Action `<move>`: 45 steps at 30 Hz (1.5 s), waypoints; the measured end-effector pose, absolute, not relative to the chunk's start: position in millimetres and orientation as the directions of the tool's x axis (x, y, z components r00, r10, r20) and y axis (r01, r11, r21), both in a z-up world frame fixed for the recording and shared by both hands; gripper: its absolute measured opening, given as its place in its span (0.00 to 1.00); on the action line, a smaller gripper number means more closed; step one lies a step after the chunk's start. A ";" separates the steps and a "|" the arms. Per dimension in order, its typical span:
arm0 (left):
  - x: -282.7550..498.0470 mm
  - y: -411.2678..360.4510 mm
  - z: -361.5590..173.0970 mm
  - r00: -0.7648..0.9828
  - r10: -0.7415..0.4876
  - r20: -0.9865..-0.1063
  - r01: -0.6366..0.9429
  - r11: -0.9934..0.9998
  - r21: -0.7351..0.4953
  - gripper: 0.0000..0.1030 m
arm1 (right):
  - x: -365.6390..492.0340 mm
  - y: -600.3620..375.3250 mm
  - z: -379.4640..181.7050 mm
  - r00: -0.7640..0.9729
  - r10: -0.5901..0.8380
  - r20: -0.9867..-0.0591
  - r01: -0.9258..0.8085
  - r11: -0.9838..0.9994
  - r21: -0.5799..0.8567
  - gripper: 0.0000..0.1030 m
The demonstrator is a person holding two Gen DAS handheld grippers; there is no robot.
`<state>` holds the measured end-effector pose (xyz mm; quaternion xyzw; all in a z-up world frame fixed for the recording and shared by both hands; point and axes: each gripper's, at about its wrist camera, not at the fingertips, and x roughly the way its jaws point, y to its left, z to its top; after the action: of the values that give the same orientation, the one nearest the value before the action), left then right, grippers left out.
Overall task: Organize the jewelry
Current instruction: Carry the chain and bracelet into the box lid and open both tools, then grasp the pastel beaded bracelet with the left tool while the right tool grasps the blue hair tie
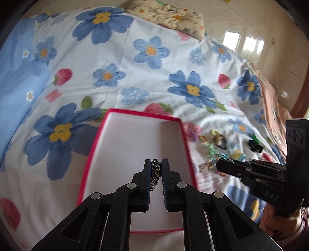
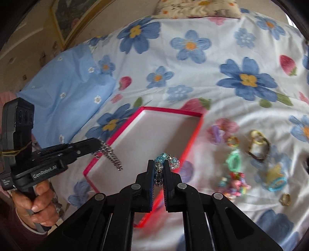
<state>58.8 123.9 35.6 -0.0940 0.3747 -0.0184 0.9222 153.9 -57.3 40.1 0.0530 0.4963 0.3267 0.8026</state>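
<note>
A shallow red box [image 1: 92, 146] with a white inside lies on the flowered bedspread; it also shows in the right wrist view [image 2: 195, 139]. My left gripper [image 1: 156, 164] is shut on a silver chain [image 1: 156, 170] and holds it over the box; from the right wrist view the left gripper [image 2: 96, 143] has the chain [image 2: 112, 156] dangling above the box's left edge. My right gripper [image 2: 159, 164] is shut on a blue and clear bead bracelet [image 2: 168, 159] above the box's right edge. In the left wrist view the right gripper [image 1: 220, 165] holds the bracelet [image 1: 210, 162].
Loose jewelry lies on the bedspread right of the box: a gold watch [image 2: 258, 146], a green ring-shaped piece [image 2: 233, 161], a colourful bead cluster [image 2: 235, 184], a blue bangle [image 2: 276, 185], a gold ring [image 2: 285, 198]. A black clip [image 1: 255, 145] lies further right. A pillow [image 1: 173, 17] lies at the far end.
</note>
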 end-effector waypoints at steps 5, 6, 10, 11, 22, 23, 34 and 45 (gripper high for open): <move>59.2 140.2 23.6 0.696 -0.069 -0.714 -0.098 0.977 -0.190 0.09 | 147.3 -11.6 25.2 0.205 0.613 -0.763 -0.533 0.724 0.439 0.07; 59.6 142.7 20.3 0.691 -0.064 -0.720 -0.109 0.976 -0.191 0.09 | 146.0 -6.1 21.2 0.189 0.617 -0.764 -0.537 0.717 0.445 0.07; 65.2 152.8 6.5 0.665 -0.053 -0.745 -0.138 0.972 -0.192 0.09 | 138.6 15.5 1.2 0.125 0.616 -0.778 -0.554 0.693 0.460 0.07; 66.4 153.5 3.2 0.659 -0.052 -0.750 -0.142 0.971 -0.192 0.09 | 136.3 17.9 -3.6 0.110 0.614 -0.782 -0.554 0.691 0.465 0.07; 88.4 151.3 -31.2 0.579 -0.008 -0.816 -0.176 0.975 -0.135 0.09 | 124.8 12.8 -40.3 0.019 0.557 -0.830 -0.527 0.711 0.465 0.07; 90.0 150.6 -32.5 0.572 -0.003 -0.820 -0.179 0.975 -0.129 0.09 | 123.8 11.7 -41.7 0.017 0.554 -0.833 -0.527 0.712 0.463 0.07; 89.7 141.1 -36.1 0.564 0.050 -0.824 -0.186 0.980 -0.068 0.19 | 124.2 10.5 -41.7 0.024 0.547 -0.837 -0.528 0.718 0.454 0.13; 75.9 131.5 -21.4 0.590 0.066 -0.805 -0.180 0.982 -0.051 0.42 | 125.2 -2.8 -25.1 0.067 0.585 -0.809 -0.509 0.717 0.476 0.31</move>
<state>75.9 131.5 -21.4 -0.0634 0.4476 0.0693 0.8893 125.2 -2.8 -25.1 0.0330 0.5709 0.3746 0.7298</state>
